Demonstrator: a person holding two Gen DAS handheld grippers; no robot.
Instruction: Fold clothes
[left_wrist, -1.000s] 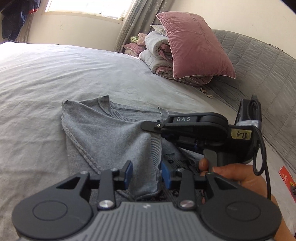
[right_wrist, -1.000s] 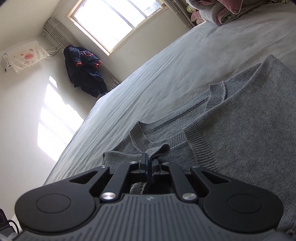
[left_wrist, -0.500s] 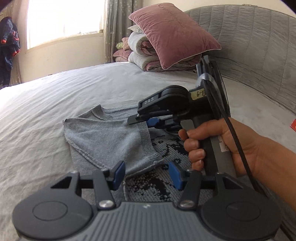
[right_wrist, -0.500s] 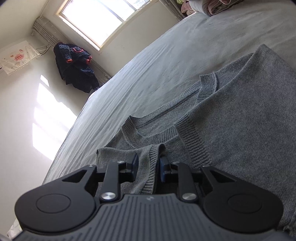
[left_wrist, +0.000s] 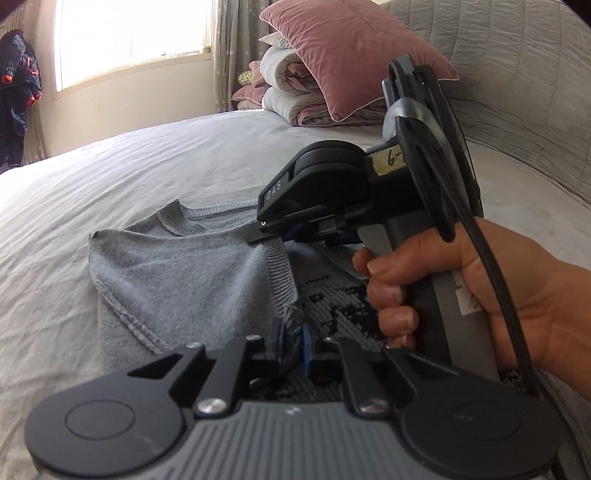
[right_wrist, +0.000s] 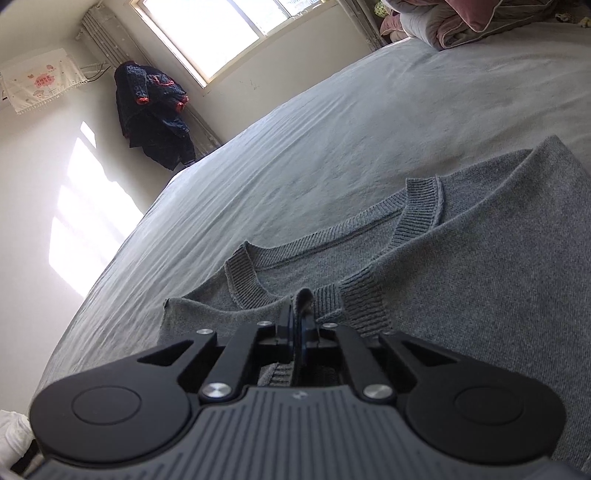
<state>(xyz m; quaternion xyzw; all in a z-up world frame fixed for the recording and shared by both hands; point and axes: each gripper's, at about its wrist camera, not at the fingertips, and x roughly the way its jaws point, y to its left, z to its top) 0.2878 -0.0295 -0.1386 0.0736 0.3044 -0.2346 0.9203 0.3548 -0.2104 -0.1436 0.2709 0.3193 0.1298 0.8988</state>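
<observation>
Two grippers pinch a grey sweater (left_wrist: 192, 280) on the bed (left_wrist: 147, 162).
Left gripper (left_wrist: 291, 341) and right gripper (right_wrist: 297, 326), each clamped on ribbed edge, grip thinly; knit could slip mid-fold.

A big bed (left_wrist: 166, 158) has a pale, wrinkly sheet. A pink pillow (left_wrist: 351, 55) sits on folded blankets (left_wrist: 284, 88) near its grey padded headboard (left_wrist: 517, 74). A bright window (right_wrist: 221, 33) lets sun in. Dark clothes (right_wrist: 151, 114) hang by the wall.
</observation>
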